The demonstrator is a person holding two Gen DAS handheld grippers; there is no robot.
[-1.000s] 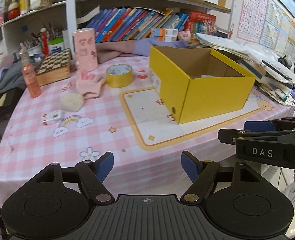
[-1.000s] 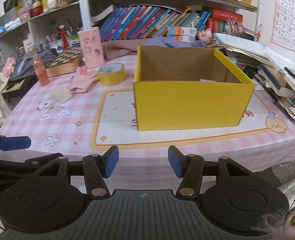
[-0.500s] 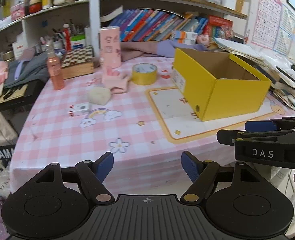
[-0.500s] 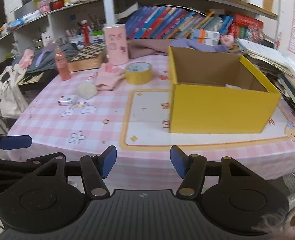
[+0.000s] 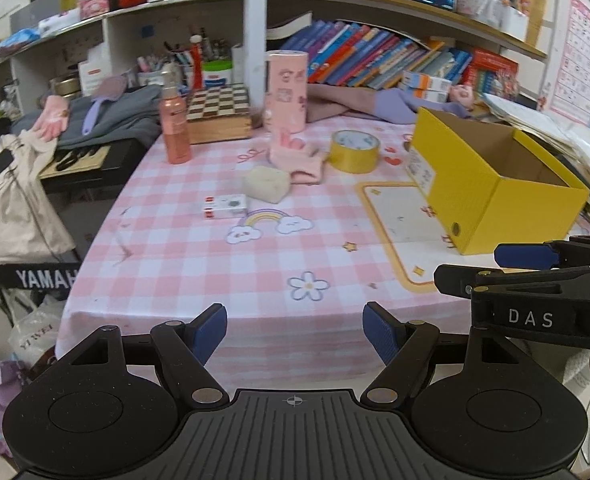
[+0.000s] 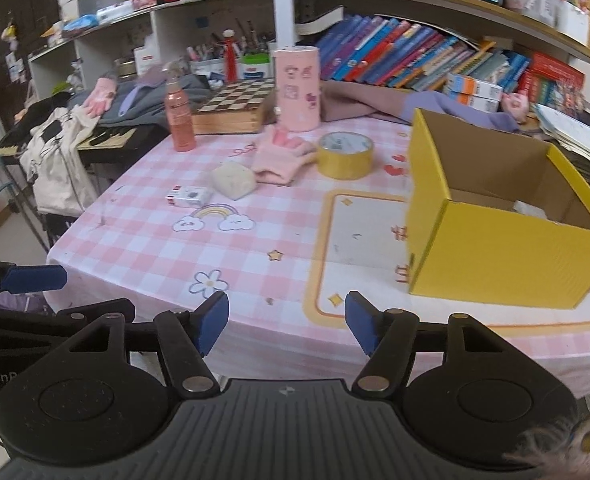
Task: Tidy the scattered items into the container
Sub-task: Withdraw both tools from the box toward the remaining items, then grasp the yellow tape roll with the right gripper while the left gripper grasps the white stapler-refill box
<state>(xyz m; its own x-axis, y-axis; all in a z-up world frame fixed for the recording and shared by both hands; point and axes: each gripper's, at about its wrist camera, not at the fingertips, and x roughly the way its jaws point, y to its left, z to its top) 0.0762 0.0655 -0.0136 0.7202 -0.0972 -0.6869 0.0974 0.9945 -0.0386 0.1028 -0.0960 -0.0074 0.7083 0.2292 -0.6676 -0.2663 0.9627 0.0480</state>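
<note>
right wrist view: right hand-held gripper (image 6: pixel 286 322) opening, seemingly touching nothing.

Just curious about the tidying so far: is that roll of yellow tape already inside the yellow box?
No, the roll of yellow tape lies on the pink checked tablecloth, outside the yellow box, next to a pink glove.

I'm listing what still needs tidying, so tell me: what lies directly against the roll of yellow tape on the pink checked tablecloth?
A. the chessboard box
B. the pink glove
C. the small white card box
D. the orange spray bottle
B: the pink glove lies with its fingers against the left side of the yellow tape roll, while the other three sit clearly apart from it.
</note>
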